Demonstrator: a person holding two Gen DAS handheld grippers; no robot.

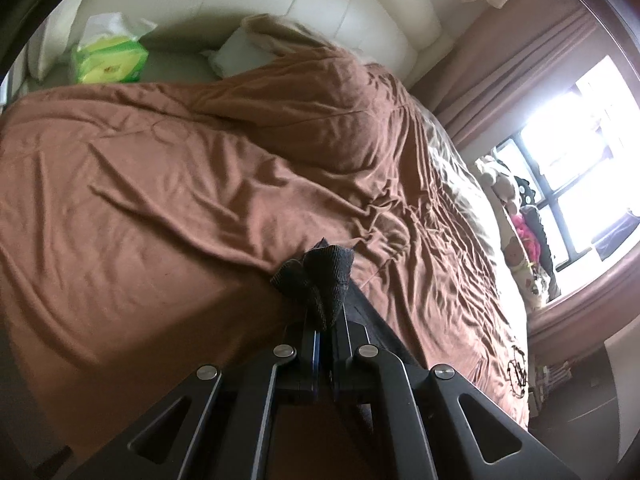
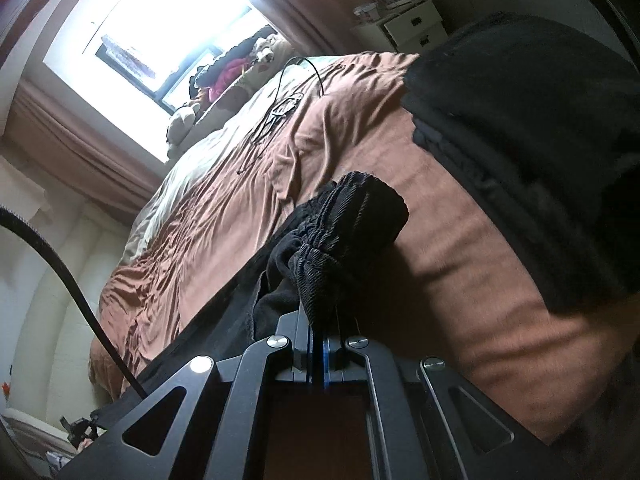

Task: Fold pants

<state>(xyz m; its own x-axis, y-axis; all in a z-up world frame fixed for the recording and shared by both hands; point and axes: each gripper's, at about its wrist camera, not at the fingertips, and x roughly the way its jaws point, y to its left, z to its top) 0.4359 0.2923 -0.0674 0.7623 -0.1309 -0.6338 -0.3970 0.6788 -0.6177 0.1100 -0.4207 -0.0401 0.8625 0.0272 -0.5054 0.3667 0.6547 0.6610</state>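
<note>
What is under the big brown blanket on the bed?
The wrinkled brown blanket hides nearly the whole bed. A white pillow peeks out at its top edge, and pale sheet shows on the window side. Anything else underneath is covered.

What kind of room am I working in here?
Most likely a bedroom: a bed under a rumpled brown bedspread, a padded cream headboard behind it, and stuffed toys lined along a curtained window.
</note>
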